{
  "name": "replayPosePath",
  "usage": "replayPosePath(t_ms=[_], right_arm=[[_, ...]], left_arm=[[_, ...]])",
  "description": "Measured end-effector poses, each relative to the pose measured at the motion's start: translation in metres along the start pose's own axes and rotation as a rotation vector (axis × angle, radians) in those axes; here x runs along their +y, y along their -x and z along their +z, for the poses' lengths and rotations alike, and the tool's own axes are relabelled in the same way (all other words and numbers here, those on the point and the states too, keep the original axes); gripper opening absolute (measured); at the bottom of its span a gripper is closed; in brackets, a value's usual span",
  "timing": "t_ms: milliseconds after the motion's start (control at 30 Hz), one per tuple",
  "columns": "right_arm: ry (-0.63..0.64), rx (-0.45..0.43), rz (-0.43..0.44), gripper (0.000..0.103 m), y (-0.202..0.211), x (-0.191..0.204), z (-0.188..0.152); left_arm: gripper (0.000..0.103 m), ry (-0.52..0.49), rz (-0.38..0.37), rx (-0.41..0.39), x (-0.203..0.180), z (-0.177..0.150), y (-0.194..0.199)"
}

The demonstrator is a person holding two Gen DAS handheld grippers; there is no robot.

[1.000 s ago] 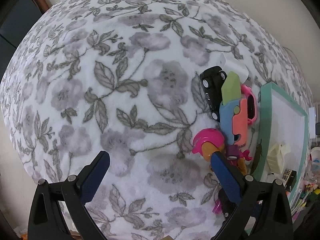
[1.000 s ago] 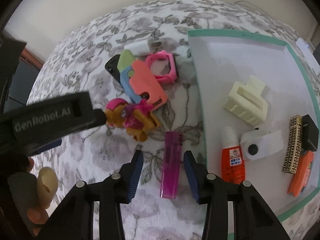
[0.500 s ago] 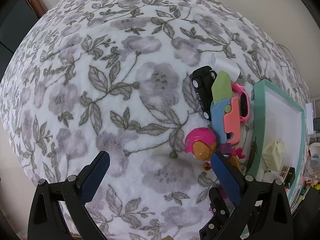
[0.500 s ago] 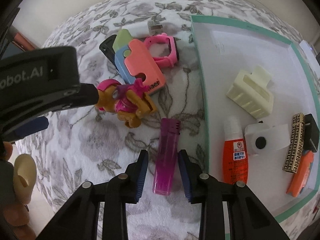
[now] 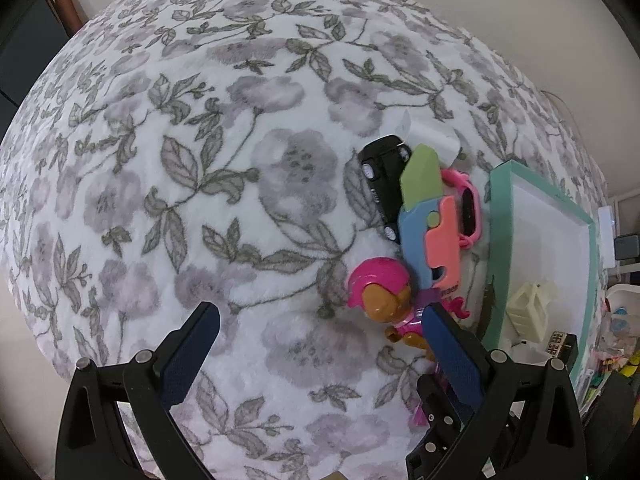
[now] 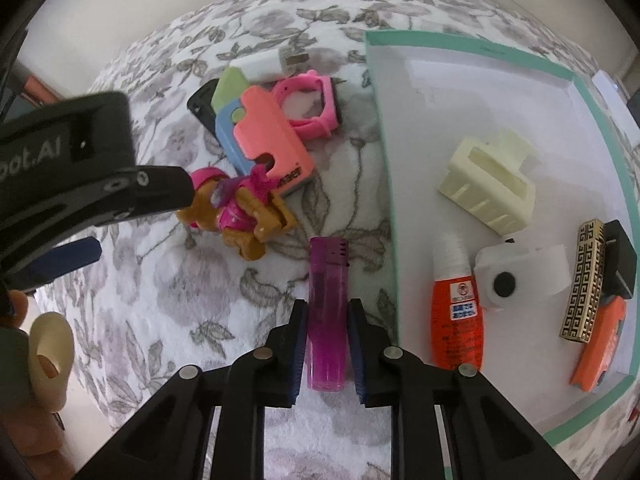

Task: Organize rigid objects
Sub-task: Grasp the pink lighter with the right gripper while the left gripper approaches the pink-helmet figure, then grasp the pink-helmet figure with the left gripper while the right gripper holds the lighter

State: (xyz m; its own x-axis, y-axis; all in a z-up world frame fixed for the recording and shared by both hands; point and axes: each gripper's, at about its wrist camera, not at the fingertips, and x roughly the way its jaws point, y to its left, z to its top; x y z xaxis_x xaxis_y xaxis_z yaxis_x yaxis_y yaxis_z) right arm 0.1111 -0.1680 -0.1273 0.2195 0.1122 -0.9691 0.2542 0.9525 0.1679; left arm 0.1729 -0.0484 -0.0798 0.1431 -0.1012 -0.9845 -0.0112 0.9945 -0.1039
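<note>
A translucent purple lighter [image 6: 326,264] lies on the floral blanket, just left of the teal-rimmed tray [image 6: 472,40]. My right gripper [image 6: 328,304] points down at it, and its closing jaws have both blue pads pressing on the lighter's lower half. My left gripper [image 5: 320,312] hangs open over bare blanket, its right finger [image 5: 444,344] beside a pink-helmeted toy pup [image 5: 380,300]. Behind the pup lie a pastel toy knife [image 5: 432,232], a black toy car [image 5: 384,176] and a pink watch case [image 6: 308,100].
The tray holds a cream hair claw [image 6: 488,188], an orange glue bottle [image 6: 456,312], a small white block [image 6: 520,276], a gold patterned lighter [image 6: 584,280] and an orange piece [image 6: 600,344]. The left tool's black housing [image 6: 72,168] looms at the left of the right wrist view.
The right jaws have narrowed from wide apart to touching both sides of the purple lighter. The left gripper stays open and has barely shifted.
</note>
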Motion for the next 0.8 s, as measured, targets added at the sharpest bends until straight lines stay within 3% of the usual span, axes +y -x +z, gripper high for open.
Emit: replayPosePath(t_ms=[400, 800], right_arm=[[-0.091, -0.109, 0.054, 0.021, 0.04, -0.031, 0.016], [-0.156, -0.19, -0.02, 0.021, 0.062, -0.049, 0.014]], left_arm=[[0.101, -0.026, -0.047, -0.015, -0.02, 0.001, 0.003], [0.101, -0.143, -0.016, -0.015, -0.049, -0.002, -0.01]])
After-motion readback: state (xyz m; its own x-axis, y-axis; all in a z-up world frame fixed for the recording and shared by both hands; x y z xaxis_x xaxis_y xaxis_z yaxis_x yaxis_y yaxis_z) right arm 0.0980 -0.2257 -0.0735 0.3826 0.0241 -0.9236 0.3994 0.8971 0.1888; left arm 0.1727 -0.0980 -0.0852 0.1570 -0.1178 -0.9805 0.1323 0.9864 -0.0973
